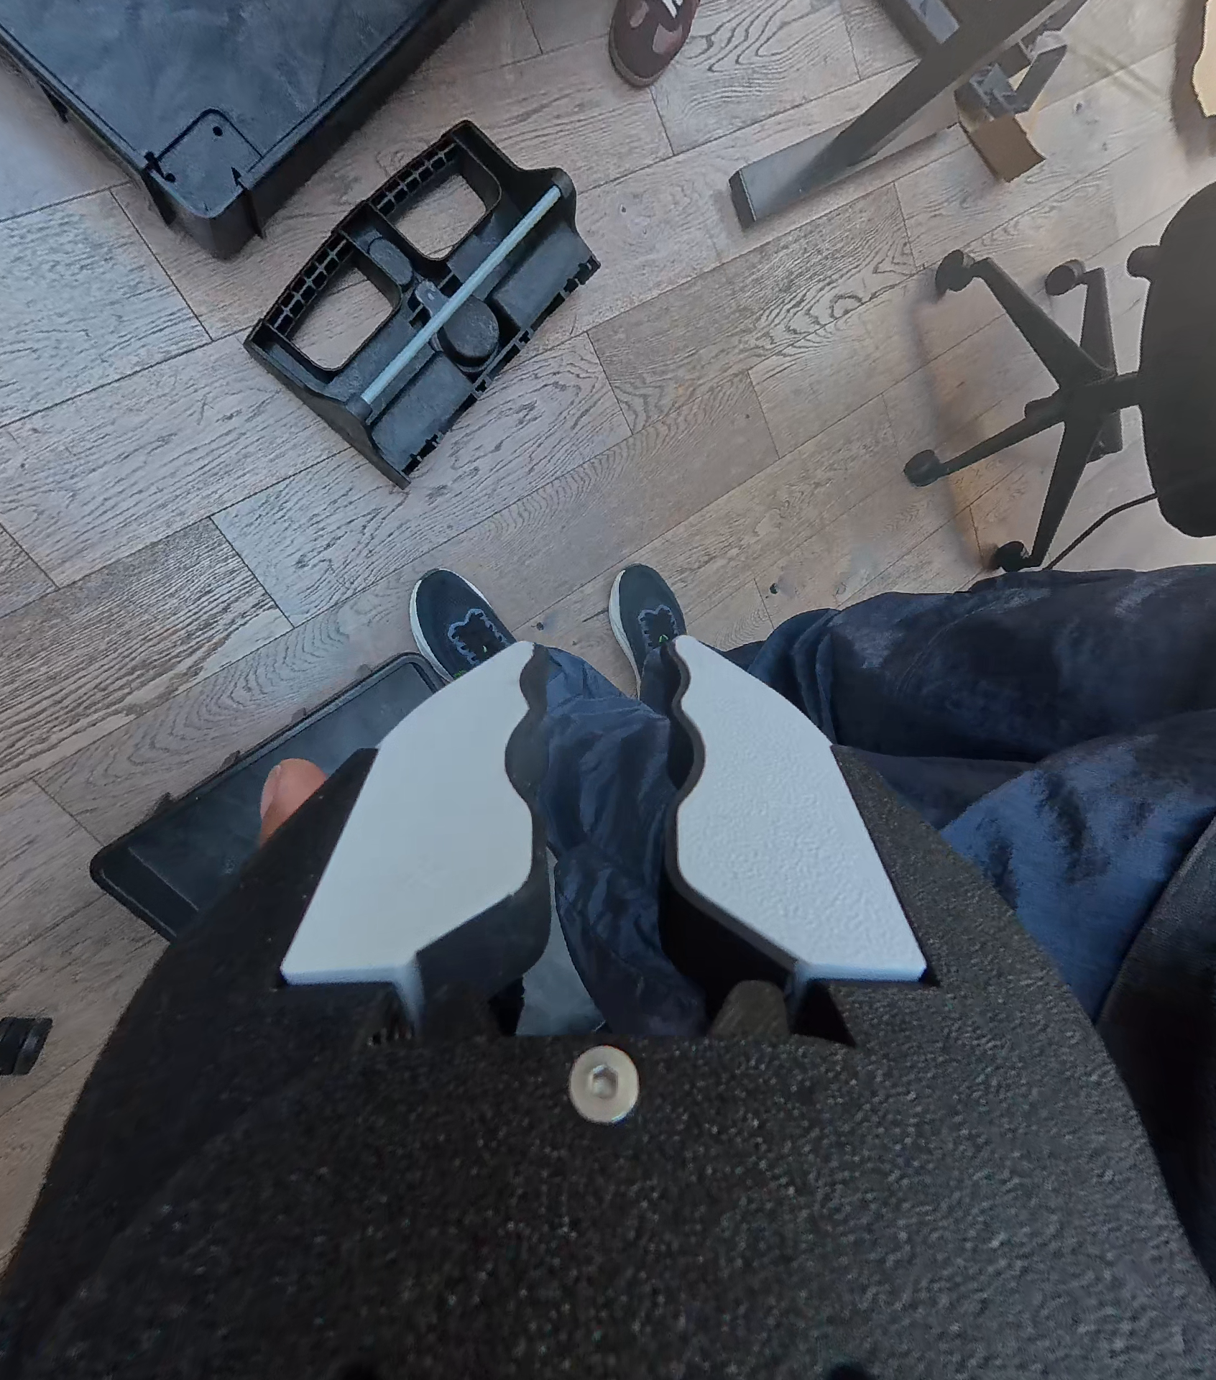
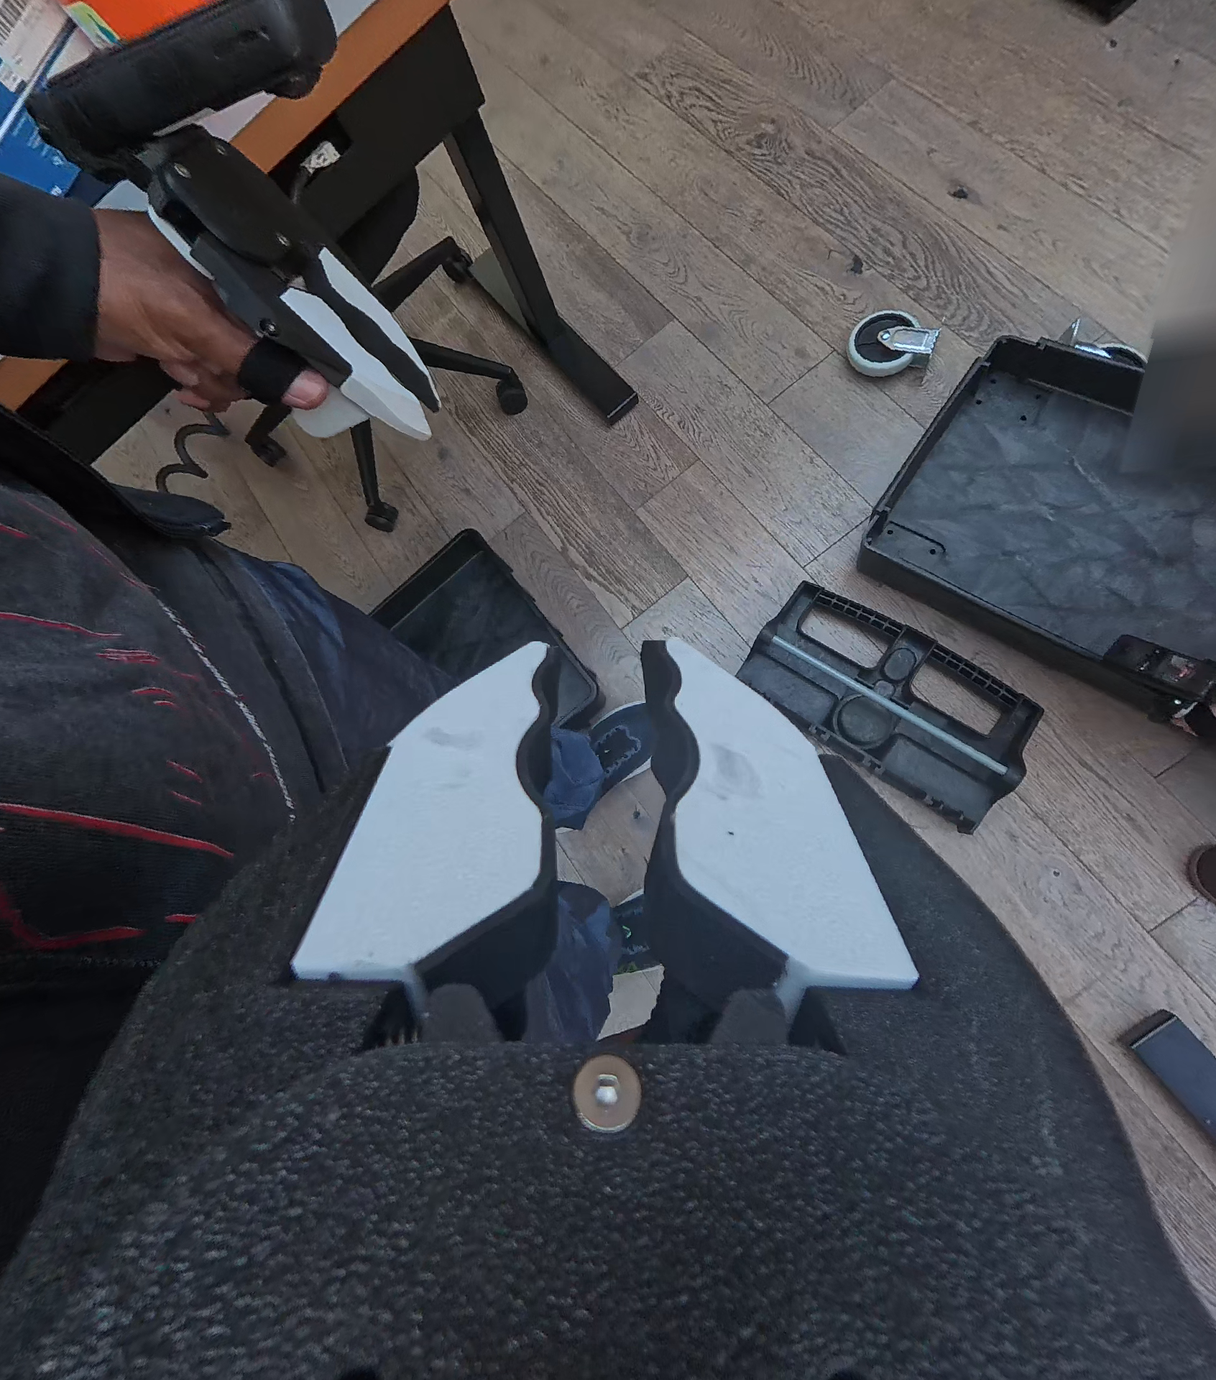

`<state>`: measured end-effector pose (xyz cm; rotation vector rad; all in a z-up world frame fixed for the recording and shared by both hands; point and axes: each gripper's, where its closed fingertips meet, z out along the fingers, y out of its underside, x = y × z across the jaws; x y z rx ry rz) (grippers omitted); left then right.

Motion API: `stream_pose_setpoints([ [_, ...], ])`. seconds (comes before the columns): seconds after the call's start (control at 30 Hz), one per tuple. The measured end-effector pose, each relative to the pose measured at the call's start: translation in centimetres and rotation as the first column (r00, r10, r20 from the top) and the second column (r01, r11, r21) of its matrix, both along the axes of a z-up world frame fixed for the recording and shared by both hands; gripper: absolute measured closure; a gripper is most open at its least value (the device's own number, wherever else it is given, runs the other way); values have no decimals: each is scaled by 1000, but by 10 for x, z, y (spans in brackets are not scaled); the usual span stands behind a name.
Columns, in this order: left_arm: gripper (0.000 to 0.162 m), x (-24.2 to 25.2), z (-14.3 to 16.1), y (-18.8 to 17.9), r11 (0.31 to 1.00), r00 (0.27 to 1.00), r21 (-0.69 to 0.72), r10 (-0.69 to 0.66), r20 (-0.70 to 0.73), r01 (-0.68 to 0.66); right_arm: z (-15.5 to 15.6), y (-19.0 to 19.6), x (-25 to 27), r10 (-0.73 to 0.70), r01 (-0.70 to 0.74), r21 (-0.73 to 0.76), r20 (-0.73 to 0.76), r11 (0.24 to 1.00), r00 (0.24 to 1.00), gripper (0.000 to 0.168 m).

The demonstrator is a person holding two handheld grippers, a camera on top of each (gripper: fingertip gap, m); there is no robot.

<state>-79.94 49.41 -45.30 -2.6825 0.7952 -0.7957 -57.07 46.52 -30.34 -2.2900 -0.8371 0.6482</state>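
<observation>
Wood-plank floor bearing a black ribbed plastic part; left tool and right tool both agape, empty, held above it.

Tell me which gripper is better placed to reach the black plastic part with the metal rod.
Right, probably: the right gripper hangs open beside the black plastic part, while the left gripper is held farther off.

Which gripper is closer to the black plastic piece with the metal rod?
Probably right. The right gripper hangs open just beside the black plastic bracket, while the left gripper hangs open farther back, over the person's shoes.
</observation>
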Motion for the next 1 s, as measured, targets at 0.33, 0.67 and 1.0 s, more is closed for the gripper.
stream_pose_setpoints([
  [0.33,132,-9,-3,10,1000,1000,-11,-20,17,20,2,10,-16,-20,20,1,2,1000,1000,146],
  [0.67,132,-5,-6,14,997,997,-20,-69,35,70,7,-1,-11,-93,93,7,19,996,995,146],
  [1.0,132,-4,-18,-23,993,995,-57,-103,5,103,21,-57,7,-146,143,54,47,988,988,146],
])
